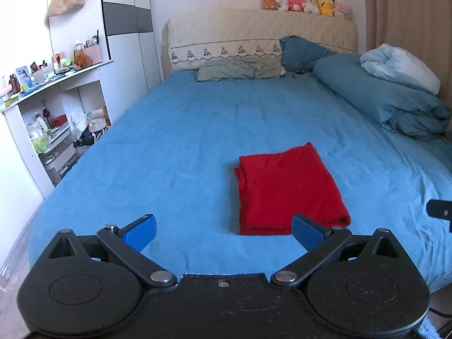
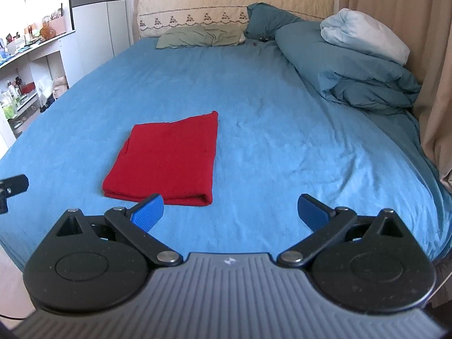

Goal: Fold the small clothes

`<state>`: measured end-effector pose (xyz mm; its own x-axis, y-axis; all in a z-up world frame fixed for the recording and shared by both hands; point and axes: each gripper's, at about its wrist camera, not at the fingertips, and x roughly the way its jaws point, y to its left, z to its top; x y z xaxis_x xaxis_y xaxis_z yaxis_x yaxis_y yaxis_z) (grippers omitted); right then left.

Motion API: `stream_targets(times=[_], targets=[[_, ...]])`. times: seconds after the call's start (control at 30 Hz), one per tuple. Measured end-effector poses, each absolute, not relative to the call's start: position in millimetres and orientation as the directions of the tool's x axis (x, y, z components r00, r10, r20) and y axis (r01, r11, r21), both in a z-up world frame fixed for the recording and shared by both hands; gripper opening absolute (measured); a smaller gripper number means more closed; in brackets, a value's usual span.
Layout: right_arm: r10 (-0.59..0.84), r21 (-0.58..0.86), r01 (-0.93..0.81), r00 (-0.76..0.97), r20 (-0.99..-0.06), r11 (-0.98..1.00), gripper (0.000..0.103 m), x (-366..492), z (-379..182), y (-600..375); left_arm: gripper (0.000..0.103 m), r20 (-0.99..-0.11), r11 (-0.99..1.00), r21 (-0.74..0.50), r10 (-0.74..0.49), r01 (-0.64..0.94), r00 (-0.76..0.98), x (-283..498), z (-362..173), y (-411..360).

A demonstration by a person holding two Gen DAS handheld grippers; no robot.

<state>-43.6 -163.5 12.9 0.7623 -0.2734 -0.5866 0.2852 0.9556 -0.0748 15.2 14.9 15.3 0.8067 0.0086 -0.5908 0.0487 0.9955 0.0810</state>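
Note:
A red garment (image 1: 288, 189) lies folded into a neat rectangle on the blue bed sheet (image 1: 175, 141). It also shows in the right wrist view (image 2: 166, 158). My left gripper (image 1: 224, 233) is open and empty, held near the bed's front edge, with the garment just ahead and to its right. My right gripper (image 2: 230, 213) is open and empty, with the garment just ahead and to its left. A tip of the right gripper shows at the left view's right edge (image 1: 440, 210). A tip of the left gripper shows at the right view's left edge (image 2: 12, 185).
A rolled blue duvet (image 2: 353, 67) with a pale blanket (image 2: 364, 35) lies along the bed's right side by a beige curtain (image 2: 409, 28). Pillows (image 1: 240, 69) lie at the headboard (image 1: 254, 34). Cluttered white shelves (image 1: 50, 107) stand left of the bed.

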Motion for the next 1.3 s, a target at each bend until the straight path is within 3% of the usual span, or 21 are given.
stream_targets(times=[1.3], targets=[[-0.265,-0.065,0.283,0.759,-0.595,0.957,0.103,-39.4,10.8,-160.3,0.103,-0.572,0.994,0.099,0.018,0.047,0.820,12.8,17.0,6.9]])
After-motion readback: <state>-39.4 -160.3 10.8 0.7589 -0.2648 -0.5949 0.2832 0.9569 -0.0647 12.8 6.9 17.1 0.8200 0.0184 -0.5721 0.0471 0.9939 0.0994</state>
